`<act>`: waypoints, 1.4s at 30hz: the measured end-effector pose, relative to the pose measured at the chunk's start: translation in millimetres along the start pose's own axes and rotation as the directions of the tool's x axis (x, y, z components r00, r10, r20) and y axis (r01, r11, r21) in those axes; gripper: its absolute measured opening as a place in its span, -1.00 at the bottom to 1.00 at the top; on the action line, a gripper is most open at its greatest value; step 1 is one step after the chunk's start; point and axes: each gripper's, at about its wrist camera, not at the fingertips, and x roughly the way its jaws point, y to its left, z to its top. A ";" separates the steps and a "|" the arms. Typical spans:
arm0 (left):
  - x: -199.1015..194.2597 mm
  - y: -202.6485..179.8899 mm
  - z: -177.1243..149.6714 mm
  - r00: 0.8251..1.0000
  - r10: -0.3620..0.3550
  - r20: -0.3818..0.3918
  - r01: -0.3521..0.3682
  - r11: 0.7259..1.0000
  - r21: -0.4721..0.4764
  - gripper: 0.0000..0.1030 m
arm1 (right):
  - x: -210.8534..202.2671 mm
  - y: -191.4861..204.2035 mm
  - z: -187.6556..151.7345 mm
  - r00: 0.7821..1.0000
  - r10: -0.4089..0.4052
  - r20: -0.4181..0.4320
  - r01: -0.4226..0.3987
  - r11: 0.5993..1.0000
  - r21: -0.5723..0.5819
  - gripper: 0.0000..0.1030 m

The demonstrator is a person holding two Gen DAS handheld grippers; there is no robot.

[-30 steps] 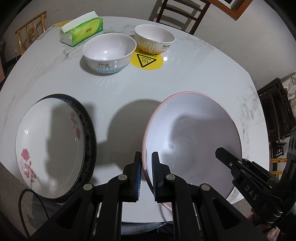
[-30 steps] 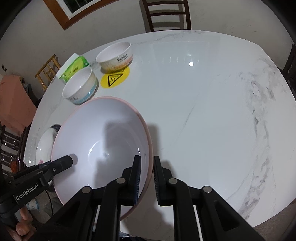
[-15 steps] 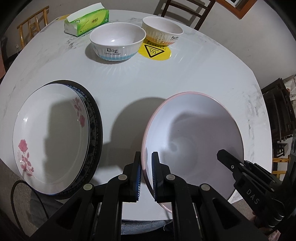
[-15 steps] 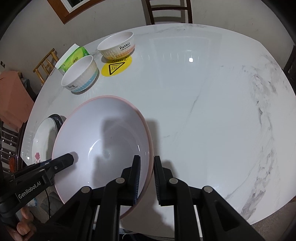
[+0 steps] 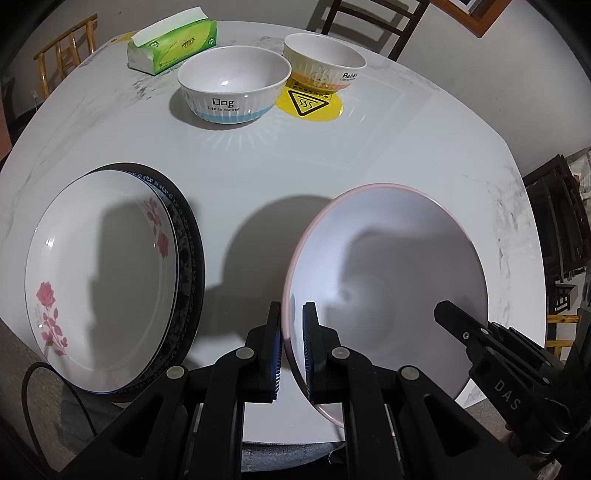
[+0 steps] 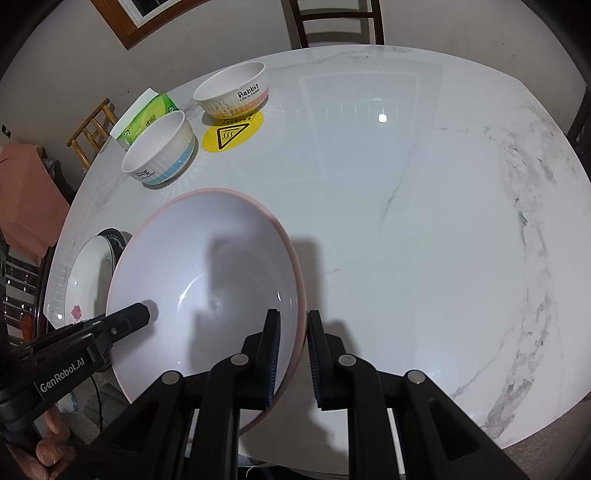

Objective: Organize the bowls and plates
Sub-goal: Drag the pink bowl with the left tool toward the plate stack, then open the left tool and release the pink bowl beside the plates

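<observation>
A large white bowl with a pink rim (image 5: 388,280) (image 6: 207,280) is held over the near part of the table between both grippers. My left gripper (image 5: 291,347) is shut on its left rim, and my right gripper (image 6: 294,354) is shut on its right rim. Each gripper's tip also shows in the other's view: the right gripper (image 5: 461,328) and the left gripper (image 6: 125,321). To the left, a rose-patterned plate (image 5: 99,288) (image 6: 86,280) lies stacked on a dark-patterned plate (image 5: 190,258). A "Dog" bowl (image 5: 232,85) (image 6: 159,155) and a "Rabbit" bowl (image 5: 325,62) (image 6: 232,92) stand at the far side.
The round white marble table (image 6: 406,221) has a yellow warning sticker (image 5: 314,105) under the Rabbit bowl. A green tissue pack (image 5: 173,44) lies far left. Chairs (image 6: 332,22) stand around the table. A hand (image 6: 48,450) holds the left gripper.
Both grippers keep their hold on the pink-rimmed bowl. The far bowls look slightly larger and nearer, and more of the rose plate shows in the right wrist view.
</observation>
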 end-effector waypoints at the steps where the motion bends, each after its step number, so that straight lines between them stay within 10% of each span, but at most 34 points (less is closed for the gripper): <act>1: 0.0 -0.2 0.1 1.000 0.000 0.000 0.000 1.000 0.000 -0.85 | 0.0 -0.1 0.0 1.000 0.000 0.000 0.000 1.000 0.000 -0.70; 21: -1.7 2.5 3.4 1.000 -0.014 0.013 0.014 1.000 -0.002 -0.82 | -2.4 0.9 -0.1 1.000 0.005 0.002 -0.005 1.000 -0.001 -0.66; 42: -27.1 17.8 9.3 0.994 0.029 0.104 -0.028 1.000 -0.009 -0.08 | -28.5 5.3 17.0 0.993 -0.033 0.110 0.036 0.999 -0.023 -0.31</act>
